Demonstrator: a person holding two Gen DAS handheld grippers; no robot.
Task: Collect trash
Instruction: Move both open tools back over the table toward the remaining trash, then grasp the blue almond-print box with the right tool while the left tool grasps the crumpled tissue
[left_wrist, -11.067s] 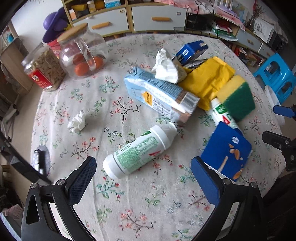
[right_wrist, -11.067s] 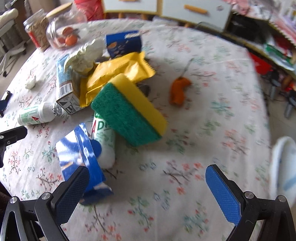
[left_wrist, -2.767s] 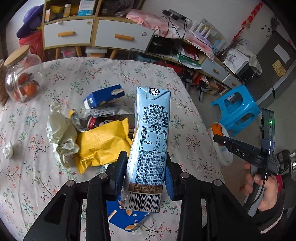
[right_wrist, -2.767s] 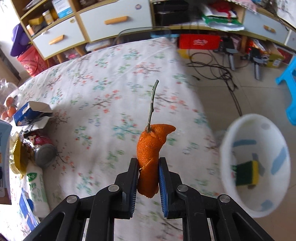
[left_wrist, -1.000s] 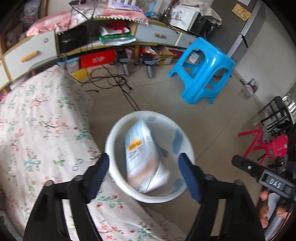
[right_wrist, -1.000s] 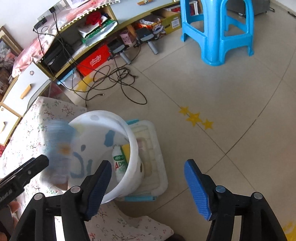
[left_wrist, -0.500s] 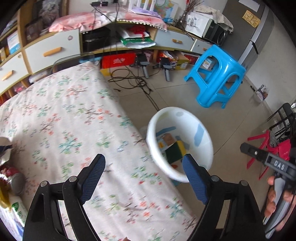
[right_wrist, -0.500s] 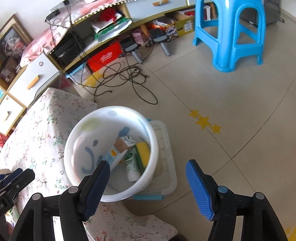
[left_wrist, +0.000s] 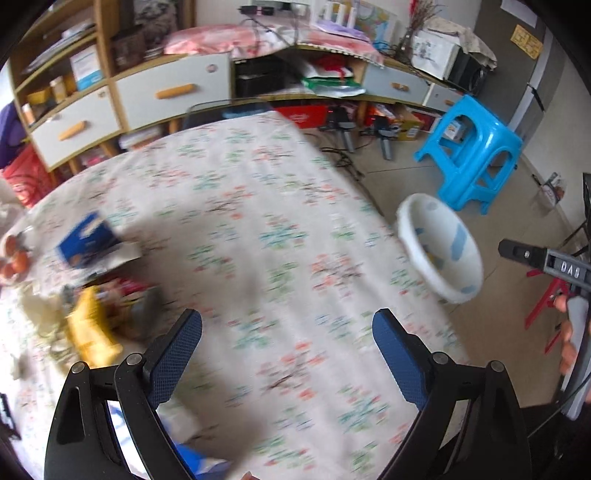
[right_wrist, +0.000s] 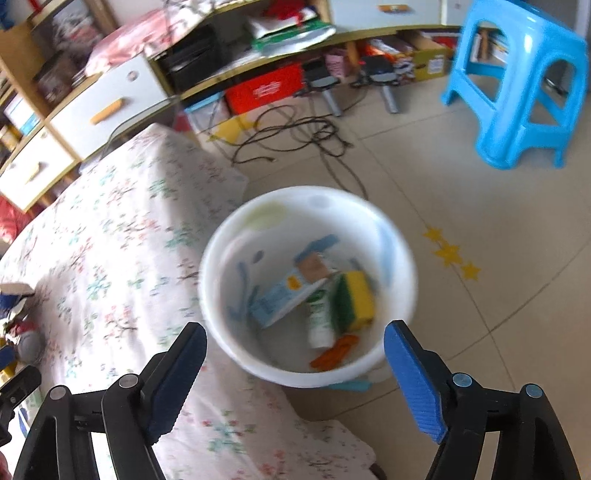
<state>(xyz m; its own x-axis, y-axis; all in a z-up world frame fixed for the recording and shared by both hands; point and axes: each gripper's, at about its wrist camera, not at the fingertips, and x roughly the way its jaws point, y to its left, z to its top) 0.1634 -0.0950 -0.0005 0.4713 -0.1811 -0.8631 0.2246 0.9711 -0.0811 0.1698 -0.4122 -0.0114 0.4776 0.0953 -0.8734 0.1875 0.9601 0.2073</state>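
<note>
A white bin (right_wrist: 399, 295) stands on the floor beside the table; it also shows in the left wrist view (left_wrist: 461, 273). Inside lie a light-blue milk carton (right_wrist: 284, 295), a yellow-green sponge (right_wrist: 354, 299), a white bottle (right_wrist: 319, 321) and orange peel (right_wrist: 334, 356). My right gripper (right_wrist: 295, 347) is open and empty above the bin. My left gripper (left_wrist: 288, 332) is open and empty over the floral tablecloth (left_wrist: 258, 229). Left on the table are a blue box (left_wrist: 86, 243), a yellow wrapper (left_wrist: 90, 332) and crumpled tissue (left_wrist: 37, 310), blurred.
A blue plastic stool (left_wrist: 476, 162) stands on the floor right of the bin. Cables (right_wrist: 295, 136) lie on the floor by the low shelves and drawers (left_wrist: 170, 92). A jar with orange fruit (left_wrist: 13, 258) is at the table's left edge.
My left gripper has swung left from the bin, back over the table, after dropping the milk carton in. My right gripper has moved closer over the bin, still open.
</note>
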